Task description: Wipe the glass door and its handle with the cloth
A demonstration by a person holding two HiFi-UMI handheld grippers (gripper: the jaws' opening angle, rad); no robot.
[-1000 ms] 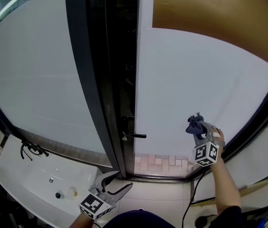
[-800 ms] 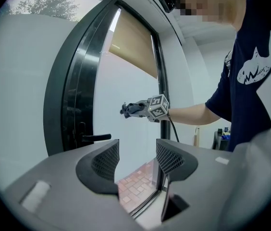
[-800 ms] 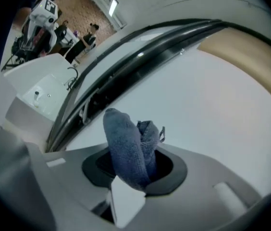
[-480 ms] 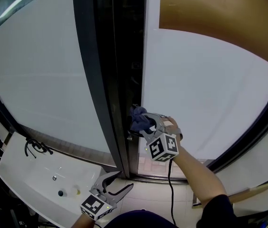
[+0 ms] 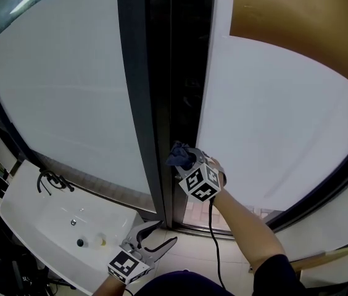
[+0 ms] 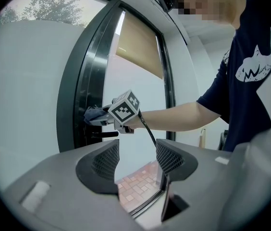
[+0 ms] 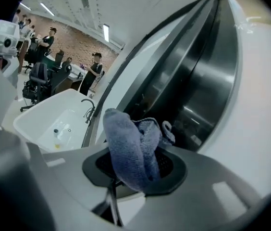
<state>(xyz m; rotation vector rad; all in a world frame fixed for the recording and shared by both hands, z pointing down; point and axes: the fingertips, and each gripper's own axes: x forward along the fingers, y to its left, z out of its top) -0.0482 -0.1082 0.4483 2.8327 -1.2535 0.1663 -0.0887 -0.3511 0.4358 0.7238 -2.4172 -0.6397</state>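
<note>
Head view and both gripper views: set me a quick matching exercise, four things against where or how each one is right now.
1. blue-grey terry cloth
2. left gripper
3. white rectangular sink
4. black lever door handle

A. jaws apart, nothing between them
B. lower left of the head view
C. clamped in the right gripper
D. just below the right gripper, at the door edge

Pairs: 1-C, 2-A, 3-B, 4-D

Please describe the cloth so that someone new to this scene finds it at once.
Find the tall black door frame in the middle. Low on it, the right gripper clamps a crumpled blue-grey cloth, the only soft, wrinkled thing there.
</note>
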